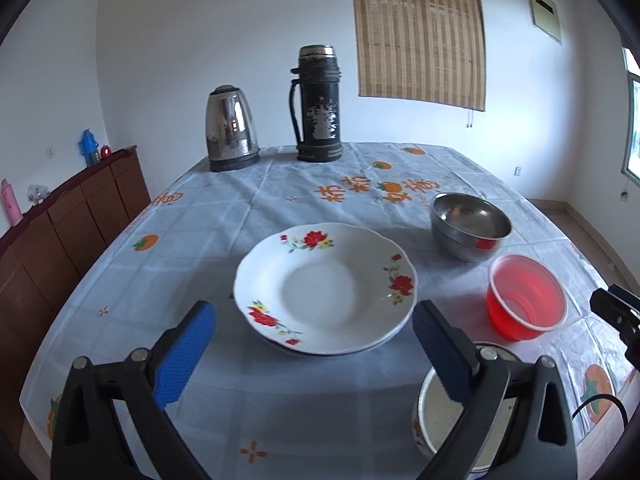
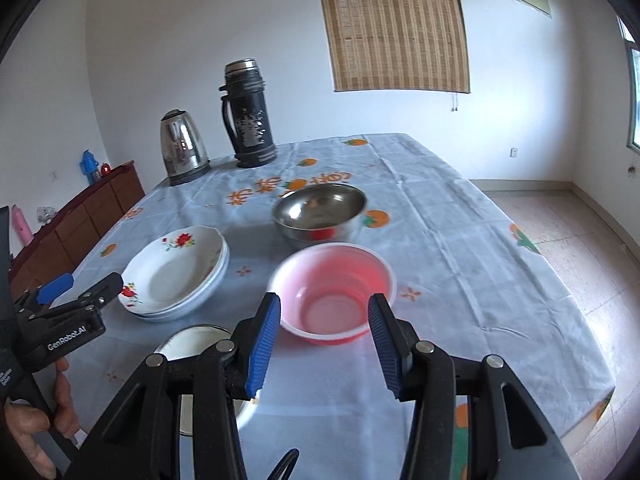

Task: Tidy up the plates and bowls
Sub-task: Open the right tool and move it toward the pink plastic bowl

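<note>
Right gripper [image 2: 324, 320] spread, empty, near red bowl [image 2: 334, 294], left gripper [image 1: 314, 326] spread before floral plates [image 1: 324, 288].

The left gripper [image 1: 314, 322] hangs with jaws wide apart and nothing between them, just in front of the floral plates [image 1: 325, 288], 2 or more stacked. Right of the plates sit a red plastic bowl [image 1: 526, 298] and, farther back, a steel bowl [image 1: 471, 226]; an enamel bowl [image 1: 444, 408] lies near-right under the gripper's right finger.

Floral plates [image 1: 325, 288] stacked; steel bowl [image 1: 471, 225], red bowl [image 1: 526, 297] alongside, upright.
</note>
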`<state>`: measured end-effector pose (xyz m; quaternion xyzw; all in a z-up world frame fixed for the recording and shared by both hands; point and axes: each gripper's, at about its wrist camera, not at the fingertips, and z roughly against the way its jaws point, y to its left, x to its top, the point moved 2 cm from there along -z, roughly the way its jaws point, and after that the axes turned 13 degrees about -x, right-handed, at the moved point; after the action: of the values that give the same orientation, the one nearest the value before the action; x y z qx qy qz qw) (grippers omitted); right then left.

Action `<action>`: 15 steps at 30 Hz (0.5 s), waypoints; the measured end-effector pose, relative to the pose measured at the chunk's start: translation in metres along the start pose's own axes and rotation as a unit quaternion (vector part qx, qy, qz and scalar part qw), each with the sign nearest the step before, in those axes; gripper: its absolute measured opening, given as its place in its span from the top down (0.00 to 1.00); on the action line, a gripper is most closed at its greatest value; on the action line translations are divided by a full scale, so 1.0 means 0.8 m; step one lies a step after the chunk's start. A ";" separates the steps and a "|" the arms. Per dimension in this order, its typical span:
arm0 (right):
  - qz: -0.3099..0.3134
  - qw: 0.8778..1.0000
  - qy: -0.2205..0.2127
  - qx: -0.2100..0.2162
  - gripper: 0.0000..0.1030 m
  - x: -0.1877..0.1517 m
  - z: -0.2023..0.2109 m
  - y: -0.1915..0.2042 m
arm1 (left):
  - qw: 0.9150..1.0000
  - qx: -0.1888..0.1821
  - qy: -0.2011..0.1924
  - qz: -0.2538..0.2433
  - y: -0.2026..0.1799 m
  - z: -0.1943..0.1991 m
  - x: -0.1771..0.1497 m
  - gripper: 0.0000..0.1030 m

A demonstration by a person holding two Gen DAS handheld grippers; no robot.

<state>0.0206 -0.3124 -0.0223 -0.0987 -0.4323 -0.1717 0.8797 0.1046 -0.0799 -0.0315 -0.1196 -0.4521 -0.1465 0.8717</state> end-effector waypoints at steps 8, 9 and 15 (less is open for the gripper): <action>-0.009 1.000 0.005 -0.004 0.53 -0.006 -0.004 -0.019 | 1.000 -0.013 0.012 -0.024 -0.037 -0.007 -0.003 0.02; -0.009 1.000 0.005 -0.005 0.53 -0.007 -0.004 -0.019 | 0.999 -0.015 0.014 -0.025 -0.040 -0.008 -0.003 0.03; -0.014 1.000 0.006 -0.008 0.53 -0.010 -0.007 -0.030 | 0.998 -0.041 0.026 -0.031 -0.059 -0.014 -0.002 0.02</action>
<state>0.0109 -0.3349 -0.0312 -0.0989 -0.4267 -0.1883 0.8790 0.0951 -0.1274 -0.0358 -0.1376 -0.4261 -0.1953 0.8726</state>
